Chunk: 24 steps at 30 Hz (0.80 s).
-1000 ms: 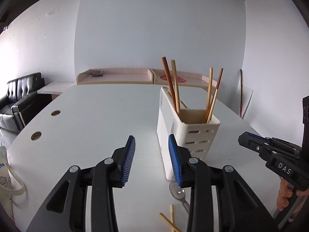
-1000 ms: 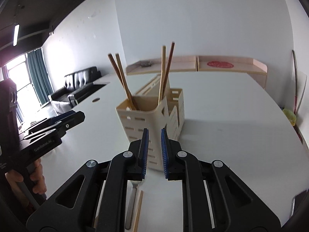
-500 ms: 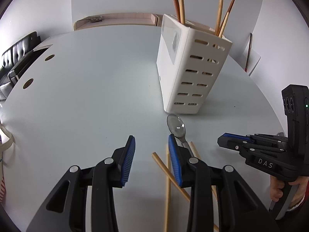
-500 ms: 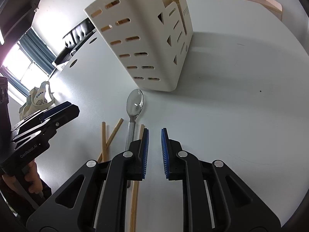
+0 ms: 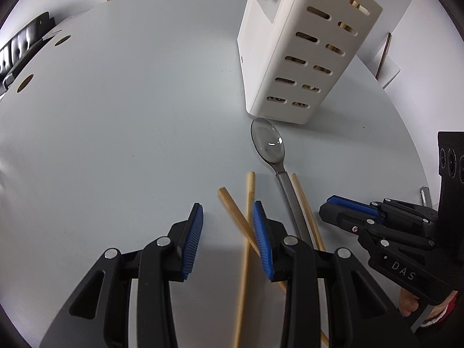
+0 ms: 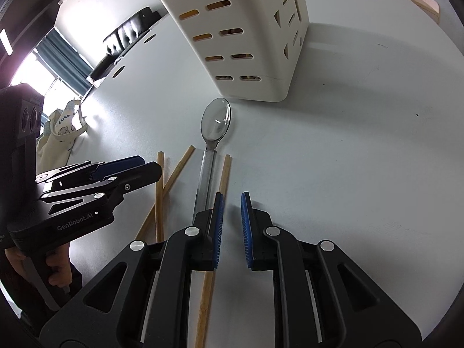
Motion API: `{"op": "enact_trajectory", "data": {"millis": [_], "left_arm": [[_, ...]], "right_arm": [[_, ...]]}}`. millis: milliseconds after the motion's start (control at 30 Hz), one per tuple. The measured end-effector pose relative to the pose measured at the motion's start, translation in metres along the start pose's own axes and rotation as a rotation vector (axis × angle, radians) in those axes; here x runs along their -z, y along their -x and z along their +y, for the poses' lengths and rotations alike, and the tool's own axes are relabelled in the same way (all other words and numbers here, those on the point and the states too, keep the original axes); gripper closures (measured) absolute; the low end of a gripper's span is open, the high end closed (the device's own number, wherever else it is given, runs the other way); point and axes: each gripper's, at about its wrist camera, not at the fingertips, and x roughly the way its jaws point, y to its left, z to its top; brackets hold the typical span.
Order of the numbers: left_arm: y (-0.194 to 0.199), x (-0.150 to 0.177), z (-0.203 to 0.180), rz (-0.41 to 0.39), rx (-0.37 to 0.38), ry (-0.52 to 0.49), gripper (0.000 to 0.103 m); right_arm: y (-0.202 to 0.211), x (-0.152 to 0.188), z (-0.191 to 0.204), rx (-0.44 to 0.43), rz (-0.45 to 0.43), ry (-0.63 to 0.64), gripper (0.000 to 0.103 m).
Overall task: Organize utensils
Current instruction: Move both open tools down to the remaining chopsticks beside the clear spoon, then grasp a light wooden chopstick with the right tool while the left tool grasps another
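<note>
Both grippers point down over the white tabletop (image 5: 116,121). Left gripper (image 5: 227,232) fingers open, empty, over crossed wooden chopsticks (image 5: 246,232). Right gripper (image 6: 232,220) fingers narrowly apart, empty. Steel spoon (image 6: 213,133) lies before the slotted cream utensil holder (image 6: 240,34).

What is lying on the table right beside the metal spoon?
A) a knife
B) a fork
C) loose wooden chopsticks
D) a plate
C: wooden chopsticks lie flat next to the spoon on the table, in front of the white holder; two of them cross each other, and no fork, knife or plate is in sight.
</note>
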Motion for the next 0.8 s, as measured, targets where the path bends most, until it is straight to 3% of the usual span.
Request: {"op": "enact_trajectory", "data": {"millis": [367,800], "left_arm": [[-0.003,-0.002,-0.003,0.016,0.003,0.017,0.068],[-0.009,-0.002,-0.002,0.033,0.021,0.070,0.089]], "right_arm": [[-0.007,-0.003,0.012,0.037,0.019,0.052,0.093],[-0.010,-0.005,0.024,0.104,0.040,0.079,0.093]]}}
